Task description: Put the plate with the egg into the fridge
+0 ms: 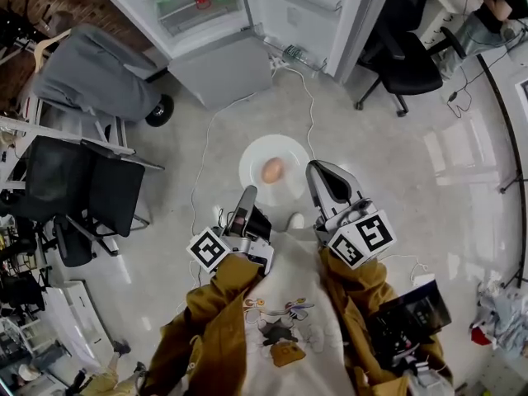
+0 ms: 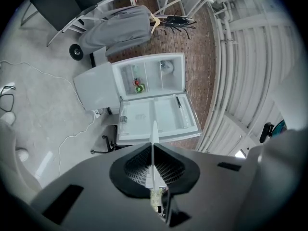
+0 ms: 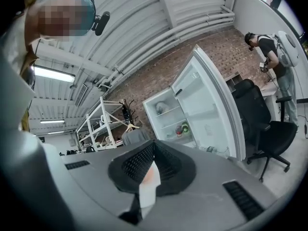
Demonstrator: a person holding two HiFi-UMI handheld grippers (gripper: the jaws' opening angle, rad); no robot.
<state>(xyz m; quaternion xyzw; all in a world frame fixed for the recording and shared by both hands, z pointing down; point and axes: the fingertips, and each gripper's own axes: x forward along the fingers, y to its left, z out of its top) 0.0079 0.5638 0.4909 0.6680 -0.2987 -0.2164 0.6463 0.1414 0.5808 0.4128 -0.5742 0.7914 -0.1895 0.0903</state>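
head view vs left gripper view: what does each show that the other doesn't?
Head view only: the egg lying on the plate, and the right gripper on the plate's right edge, opposite the left gripper.

Left gripper view only: the plate's rim edge-on, pinched between that gripper's shut jaws, with no egg visible.

Both: the open fridge ahead, the white cable on the floor and the grey jacket on a hanger.
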